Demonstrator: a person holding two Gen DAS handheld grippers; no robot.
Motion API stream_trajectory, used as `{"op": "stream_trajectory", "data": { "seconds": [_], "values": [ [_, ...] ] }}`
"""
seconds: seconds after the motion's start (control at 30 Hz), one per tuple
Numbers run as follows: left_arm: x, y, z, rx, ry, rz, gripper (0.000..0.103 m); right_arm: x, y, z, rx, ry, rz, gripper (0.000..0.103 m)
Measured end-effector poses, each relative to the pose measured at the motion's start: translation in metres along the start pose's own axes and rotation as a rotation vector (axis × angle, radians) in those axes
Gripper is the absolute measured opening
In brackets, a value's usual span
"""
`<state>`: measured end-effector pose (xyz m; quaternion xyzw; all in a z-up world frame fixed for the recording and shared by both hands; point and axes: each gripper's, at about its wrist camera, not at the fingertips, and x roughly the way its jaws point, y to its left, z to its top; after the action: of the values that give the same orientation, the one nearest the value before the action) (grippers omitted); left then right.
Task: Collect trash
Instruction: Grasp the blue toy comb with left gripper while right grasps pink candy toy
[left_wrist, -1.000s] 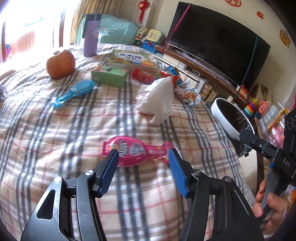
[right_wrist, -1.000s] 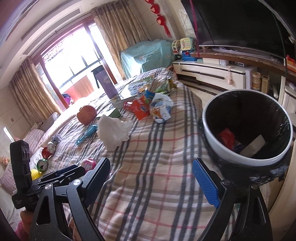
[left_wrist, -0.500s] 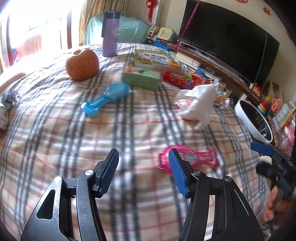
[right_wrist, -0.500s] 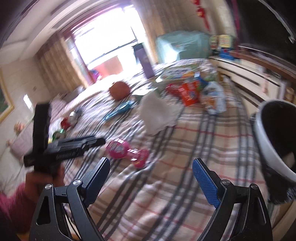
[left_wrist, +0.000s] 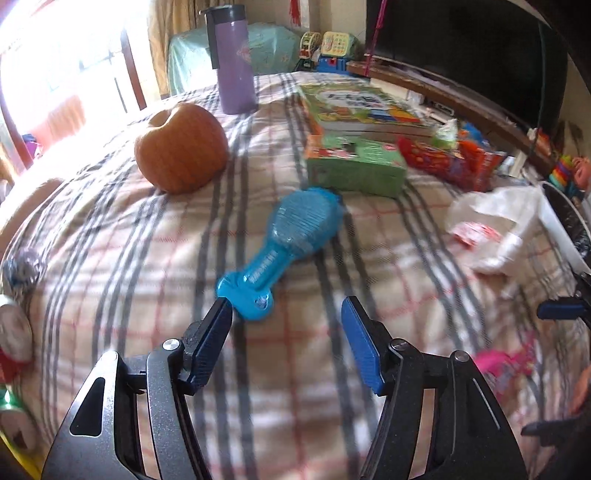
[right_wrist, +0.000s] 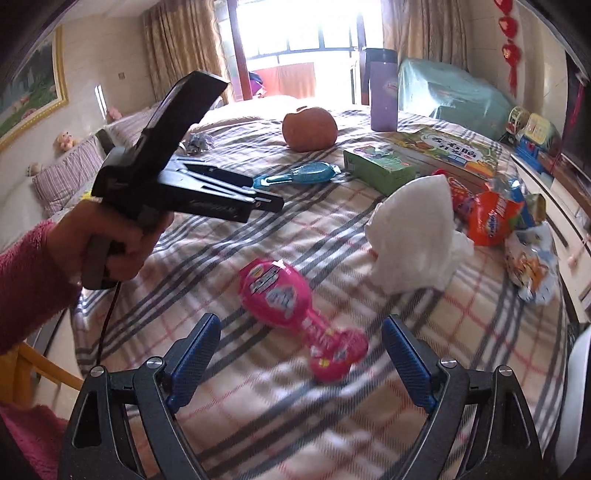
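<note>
A blue candy wrapper lies on the plaid blanket, and its near end sits just ahead of my left gripper. That gripper's jaws are opening with nothing pressed between them. A pink candy wrapper lies in front of my right gripper, its lower end between the fingertips but untouched. The right jaws stand wide and are closing slightly. A crumpled white tissue and an orange snack bag lie further right. The right wrist view also shows the left gripper, held in a hand with a pink sleeve.
A round brown fruit, a purple bottle, a green box and a picture book sit on the bed. The white rim of the trash bin is at the right bed edge. Cans lie at the left.
Both grippers swung left over the bed. The left went from the pink wrapper to the blue one and opened a little. The right turned from the bin to the pink wrapper.
</note>
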<state>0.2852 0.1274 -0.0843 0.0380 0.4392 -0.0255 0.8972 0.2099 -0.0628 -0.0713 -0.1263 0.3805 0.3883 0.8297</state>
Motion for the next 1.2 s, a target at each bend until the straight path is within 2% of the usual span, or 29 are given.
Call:
{"op": "stream_trajectory", "data": {
  "seconds": [0.13,0.17,0.3,0.33,0.43,0.53,0.7,0.83,0.87,0.9,0.97,1.03,1.07,1.13,1.2],
  "values": [
    [0.016,0.007,0.009,-0.007,0.003,0.012,0.063,0.016,-0.004,0.005,0.003,0.026,0.010,0.075],
    [0.017,0.007,0.009,-0.009,0.001,0.012,0.063,0.018,-0.004,0.005,0.003,0.037,0.009,0.066],
    [0.018,0.006,0.011,-0.004,-0.007,0.016,0.063,0.017,-0.002,0.001,-0.003,0.051,-0.014,0.042],
    [0.018,0.006,0.012,-0.004,-0.004,0.018,0.062,0.015,-0.001,-0.001,0.003,0.054,-0.015,0.031],
    [0.016,0.001,0.017,0.021,-0.001,0.034,0.062,0.010,-0.002,-0.006,0.026,0.049,-0.024,0.027],
    [0.010,-0.012,0.019,0.095,-0.027,0.051,0.062,-0.001,-0.001,-0.013,0.062,0.035,-0.024,0.019],
    [0.011,-0.027,0.023,0.191,-0.054,0.090,0.063,-0.023,-0.003,-0.032,0.142,0.005,-0.016,0.014],
    [0.027,-0.023,0.027,0.196,-0.017,0.071,0.064,-0.042,-0.013,-0.048,0.233,-0.014,-0.020,0.012],
    [0.028,-0.020,0.027,0.183,-0.024,0.057,0.062,-0.045,-0.015,-0.051,0.250,-0.019,-0.024,0.007],
    [0.029,-0.016,0.029,0.163,-0.018,0.029,0.060,-0.049,-0.018,-0.053,0.269,-0.026,-0.025,0.006],
    [0.029,-0.014,0.030,0.142,-0.017,0.004,0.038,-0.057,-0.024,-0.059,0.315,-0.043,-0.030,0.006],
    [0.026,-0.018,0.027,0.139,-0.012,0.018,0.033,-0.066,-0.029,-0.064,0.346,-0.062,-0.051,0.005],
    [0.024,-0.020,0.025,0.133,-0.010,0.026,0.020,-0.068,-0.031,-0.067,0.357,-0.067,-0.056,0.003],
    [0.016,-0.026,0.019,0.110,-0.001,0.026,0.018,-0.076,-0.035,-0.071,0.380,-0.079,-0.075,0.003],
    [0.005,-0.031,0.013,0.082,-0.006,-0.004,0.012,-0.082,-0.039,-0.074,0.396,-0.088,-0.089,0.003]
  ]
}}
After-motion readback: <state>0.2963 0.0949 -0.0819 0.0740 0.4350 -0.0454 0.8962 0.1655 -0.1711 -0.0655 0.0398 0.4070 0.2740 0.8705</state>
